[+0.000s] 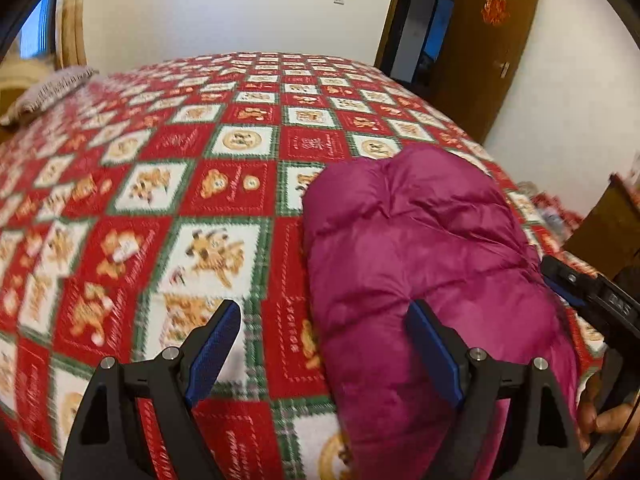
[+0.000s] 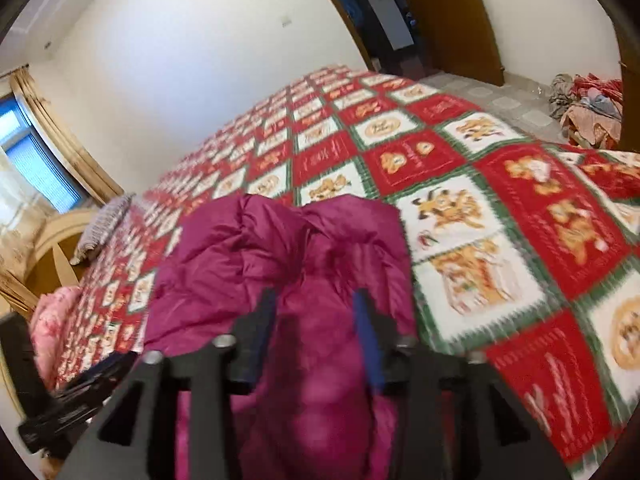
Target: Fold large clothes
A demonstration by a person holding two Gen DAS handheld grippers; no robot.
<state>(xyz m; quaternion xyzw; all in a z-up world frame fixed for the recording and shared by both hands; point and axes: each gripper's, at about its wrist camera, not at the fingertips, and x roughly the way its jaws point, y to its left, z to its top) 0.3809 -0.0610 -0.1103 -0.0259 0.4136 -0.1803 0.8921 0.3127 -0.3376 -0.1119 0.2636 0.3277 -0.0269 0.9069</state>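
Note:
A magenta puffer jacket (image 1: pixel 416 256) lies folded in a long bundle on the bed; it also shows in the right wrist view (image 2: pixel 280 264). My left gripper (image 1: pixel 324 320) is open and empty, just above the bed at the jacket's near left edge, its right finger over the fabric. My right gripper (image 2: pixel 316 308) hovers over the jacket's near end with its jaws apart and jacket fabric between them; the view is blurred. The right gripper's body (image 1: pixel 592 300) shows at the right edge of the left wrist view.
The bed carries a red, white and green patchwork cover (image 1: pixel 200 184) with bear pictures. A pillow (image 1: pixel 48 92) lies at the head. A brown door (image 1: pixel 480 52) stands open beyond the bed. A heap of clothes (image 2: pixel 584 108) lies on the floor.

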